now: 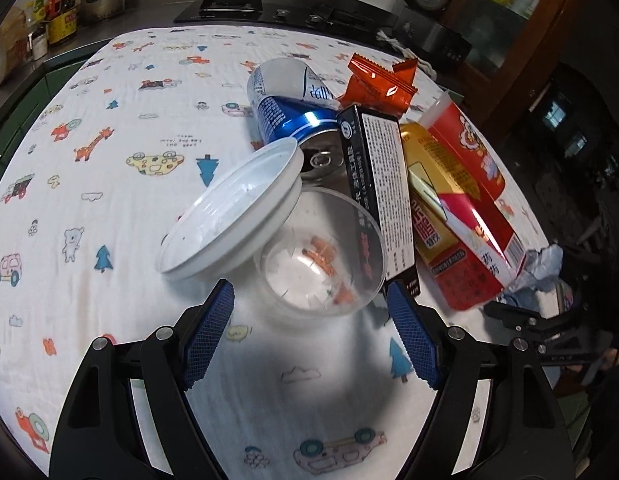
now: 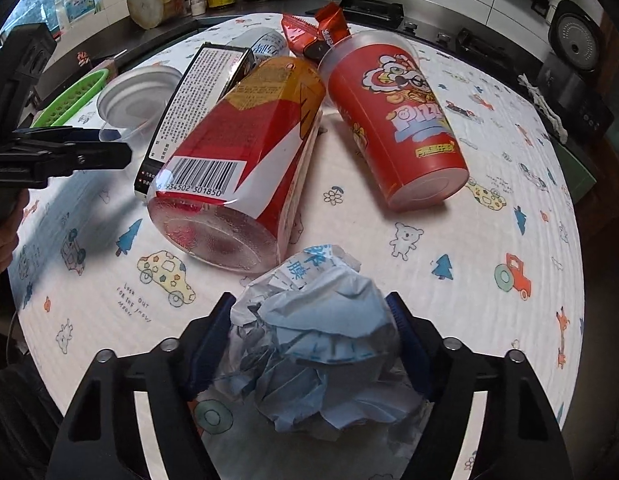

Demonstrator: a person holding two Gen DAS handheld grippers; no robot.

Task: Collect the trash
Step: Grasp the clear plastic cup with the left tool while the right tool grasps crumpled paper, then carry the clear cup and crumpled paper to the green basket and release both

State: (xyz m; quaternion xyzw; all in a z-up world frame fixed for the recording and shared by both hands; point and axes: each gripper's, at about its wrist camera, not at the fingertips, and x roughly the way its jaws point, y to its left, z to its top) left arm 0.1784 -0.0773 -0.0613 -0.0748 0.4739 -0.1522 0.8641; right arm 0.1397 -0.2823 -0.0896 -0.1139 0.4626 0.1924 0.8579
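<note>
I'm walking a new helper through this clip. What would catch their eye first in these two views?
Probably the crumpled paper wad filling the near foreground, wedged between the right gripper's blue fingers. Beyond it, a heap of litter lies on the cartoon-print cloth: a red and gold bottle on its side beside a toppled red snack cup. In the left view, the open left gripper hovers by a clear plastic bowl with a white lid tilted on its rim.

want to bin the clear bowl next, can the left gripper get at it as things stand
Probably yes. The left gripper hangs open just short of the clear bowl, nothing between them. The white lid leans on its far rim and the black box crowds one side, so they may shift.
</note>
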